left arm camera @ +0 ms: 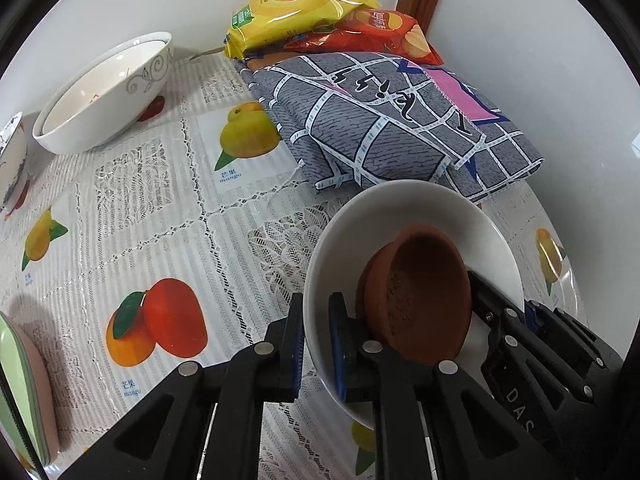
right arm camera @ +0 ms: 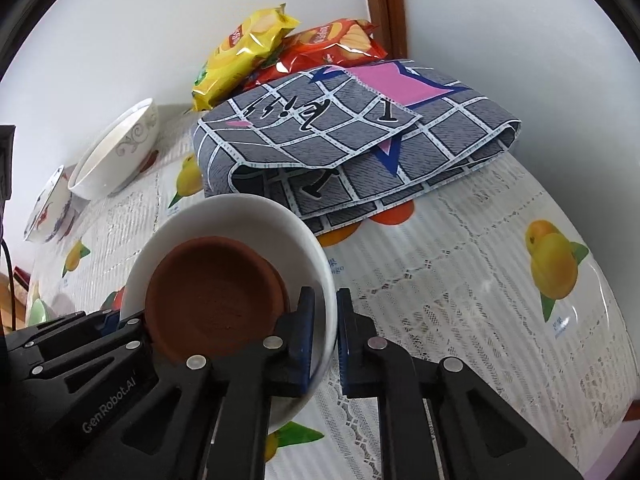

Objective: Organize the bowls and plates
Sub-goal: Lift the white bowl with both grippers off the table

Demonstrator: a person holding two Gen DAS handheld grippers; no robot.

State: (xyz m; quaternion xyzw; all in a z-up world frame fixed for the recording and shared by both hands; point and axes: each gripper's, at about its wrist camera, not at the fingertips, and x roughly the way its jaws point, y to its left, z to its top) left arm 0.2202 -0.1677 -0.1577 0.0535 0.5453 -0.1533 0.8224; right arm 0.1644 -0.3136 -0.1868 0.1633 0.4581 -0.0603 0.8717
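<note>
A white plate (left arm camera: 404,208) with a small brown clay bowl (left arm camera: 424,296) resting in it is held between both grippers above the tablecloth. My left gripper (left arm camera: 316,336) is shut on the plate's left rim. My right gripper (right arm camera: 325,320) is shut on the plate's (right arm camera: 240,216) right rim, with the clay bowl (right arm camera: 212,296) just left of its fingers. The right gripper also shows in the left wrist view (left arm camera: 500,312), behind the bowl. A large white bowl with grey scrolls (left arm camera: 100,96) stands at the back left, also seen in the right wrist view (right arm camera: 116,152).
A folded grey patterned cloth (left arm camera: 384,120) lies at the back, with yellow (left arm camera: 296,4) and red (left arm camera: 380,32) chip bags behind it by the wall. A blue-patterned bowl (right arm camera: 48,208) stands at the left. A green-rimmed dish (left arm camera: 24,392) sits at the near left.
</note>
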